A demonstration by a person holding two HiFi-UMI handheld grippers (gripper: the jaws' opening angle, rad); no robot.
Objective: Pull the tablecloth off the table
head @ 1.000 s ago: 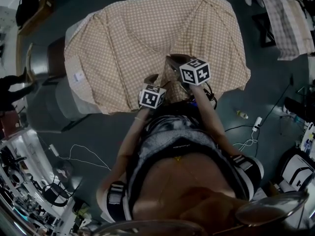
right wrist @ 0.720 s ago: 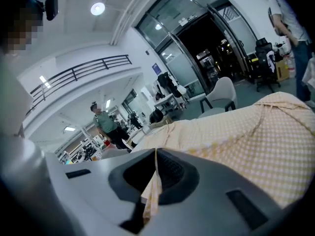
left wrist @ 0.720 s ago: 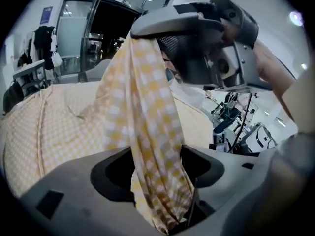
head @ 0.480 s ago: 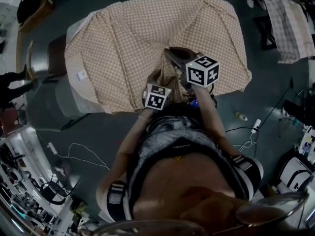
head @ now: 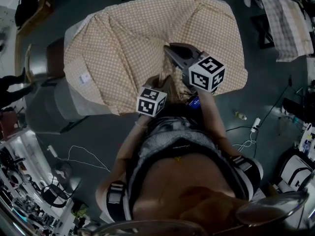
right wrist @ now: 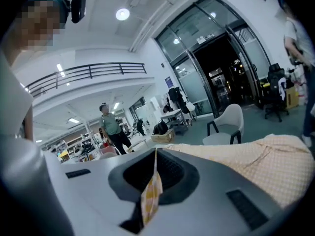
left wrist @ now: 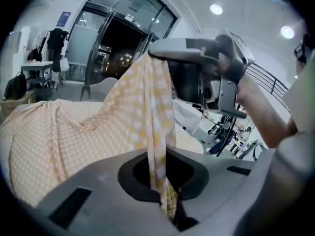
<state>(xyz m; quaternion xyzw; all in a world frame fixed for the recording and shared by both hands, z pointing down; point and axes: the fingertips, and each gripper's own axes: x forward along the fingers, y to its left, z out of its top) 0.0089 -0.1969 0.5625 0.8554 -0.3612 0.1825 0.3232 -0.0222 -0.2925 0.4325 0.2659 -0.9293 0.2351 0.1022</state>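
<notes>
A beige checked tablecloth (head: 133, 38) covers the table, rumpled and bunched into a raised peak at its near edge. My right gripper (head: 170, 50) is shut on the top of that peak, and a fold of the tablecloth (right wrist: 150, 200) shows pinched between its jaws. My left gripper (head: 157, 82) sits just below and nearer to me. Its jaws have just been closing, and they now pinch a hanging strip of the tablecloth (left wrist: 147, 112). In the left gripper view the right gripper (left wrist: 156, 52) holds the cloth's peak above my left gripper (left wrist: 165, 196).
Chairs (head: 47, 58) stand at the table's left side. Another checked cloth (head: 285, 23) hangs at the far right. A power strip with cables (head: 256, 124) and a small bottle (head: 241, 115) lie on the floor. A person (right wrist: 110, 129) and a white chair (right wrist: 227, 124) stand beyond.
Both grippers have risen, the right one more, drawing the near edge of the tablecloth up into a taller peak. The left gripper has taken hold of the cloth below it.
</notes>
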